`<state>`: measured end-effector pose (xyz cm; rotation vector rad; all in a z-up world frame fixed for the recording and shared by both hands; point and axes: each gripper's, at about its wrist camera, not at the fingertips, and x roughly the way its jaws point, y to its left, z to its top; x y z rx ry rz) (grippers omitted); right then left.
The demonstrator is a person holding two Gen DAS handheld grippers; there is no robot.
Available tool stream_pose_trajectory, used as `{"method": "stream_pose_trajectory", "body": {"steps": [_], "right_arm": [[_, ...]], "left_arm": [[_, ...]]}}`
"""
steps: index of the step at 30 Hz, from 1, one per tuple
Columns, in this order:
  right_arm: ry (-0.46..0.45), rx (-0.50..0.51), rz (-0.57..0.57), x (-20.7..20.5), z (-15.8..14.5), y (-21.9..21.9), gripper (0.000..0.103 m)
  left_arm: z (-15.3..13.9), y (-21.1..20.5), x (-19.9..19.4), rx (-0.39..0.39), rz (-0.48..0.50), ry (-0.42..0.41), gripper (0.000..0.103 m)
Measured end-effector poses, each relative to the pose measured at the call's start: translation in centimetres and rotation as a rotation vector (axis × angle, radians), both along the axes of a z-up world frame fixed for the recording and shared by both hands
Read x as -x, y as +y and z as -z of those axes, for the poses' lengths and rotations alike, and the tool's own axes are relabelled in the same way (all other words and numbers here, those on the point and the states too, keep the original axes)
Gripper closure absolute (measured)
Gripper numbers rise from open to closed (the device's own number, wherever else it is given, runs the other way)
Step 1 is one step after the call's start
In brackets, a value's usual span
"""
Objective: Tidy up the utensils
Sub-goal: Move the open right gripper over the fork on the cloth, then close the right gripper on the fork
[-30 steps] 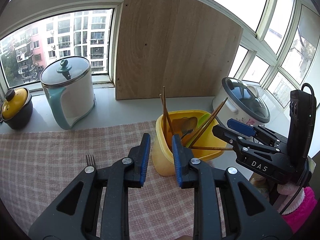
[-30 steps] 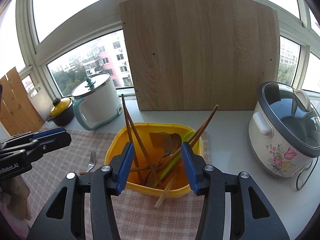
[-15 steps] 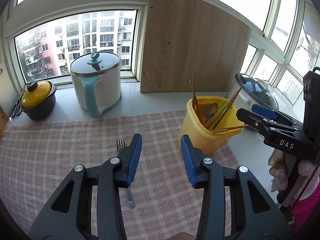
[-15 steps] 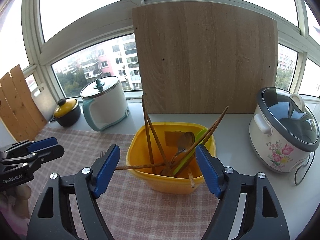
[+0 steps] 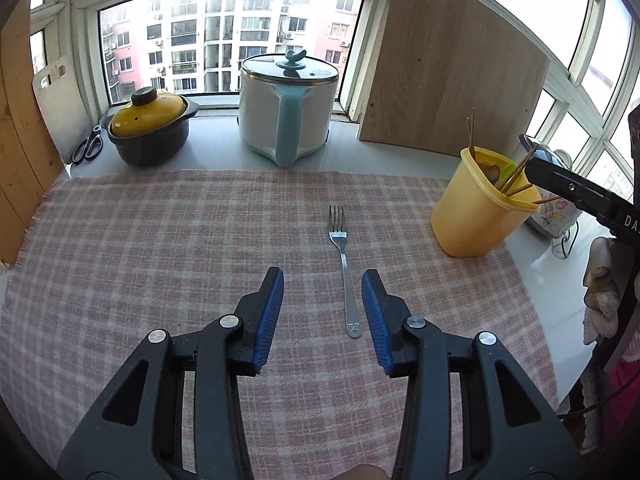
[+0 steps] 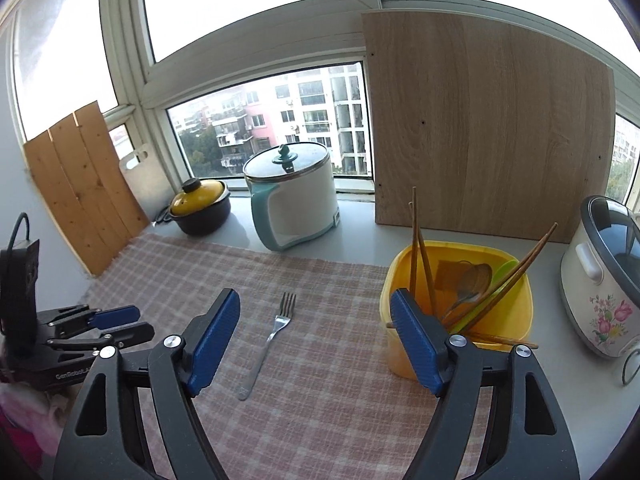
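Observation:
A steel fork (image 5: 343,258) lies flat on the pink checked cloth (image 5: 160,248), tines pointing away; it also shows in the right wrist view (image 6: 269,340). A yellow plastic tub (image 5: 478,210) at the cloth's right edge holds several wooden chopsticks, a wooden spoon and a green utensil; it appears close up in the right wrist view (image 6: 516,332). My left gripper (image 5: 322,308) is open and empty, just above the fork's handle end. My right gripper (image 6: 316,334) is wide open and empty, between fork and tub.
A white and teal electric pot (image 5: 289,110), a black pot with yellow lid (image 5: 150,132) and scissors (image 5: 87,146) stand on the sill. A wooden board (image 6: 488,128) leans on the window. A flowered rice cooker (image 6: 604,276) stands right of the tub.
Both grippers have pulled back from the tub and opened wider. The left gripper has swung left and back, so the fork now lies between its fingers.

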<state>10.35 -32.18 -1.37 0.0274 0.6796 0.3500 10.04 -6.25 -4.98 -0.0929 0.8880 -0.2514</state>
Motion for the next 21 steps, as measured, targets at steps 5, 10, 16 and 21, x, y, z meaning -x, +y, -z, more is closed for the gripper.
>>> {"method": "stream_pose_trajectory", "body": {"steps": [5,10,16,21], "right_arm": [[0.071,0.021,-0.089,-1.6,2.5,3.7,0.036],[0.192,0.033,-0.126,-4.6,6.4,6.0,0.057],[0.327,-0.005,-0.121,-8.0,10.7,6.9,0.062],[0.338,0.055,-0.129,-10.1,12.6,8.1,0.065]], "left_arm": [[1.7,1.6,0.9,0.018,-0.008,0.042,0.062],[2.6,2.0,1.1,0.015,-0.002,0.047,0.062],[3.7,2.7,0.7,0.036,0.005,0.078,0.062],[4.7,3.0,0.3,0.058,0.002,0.100,0.062]]}}
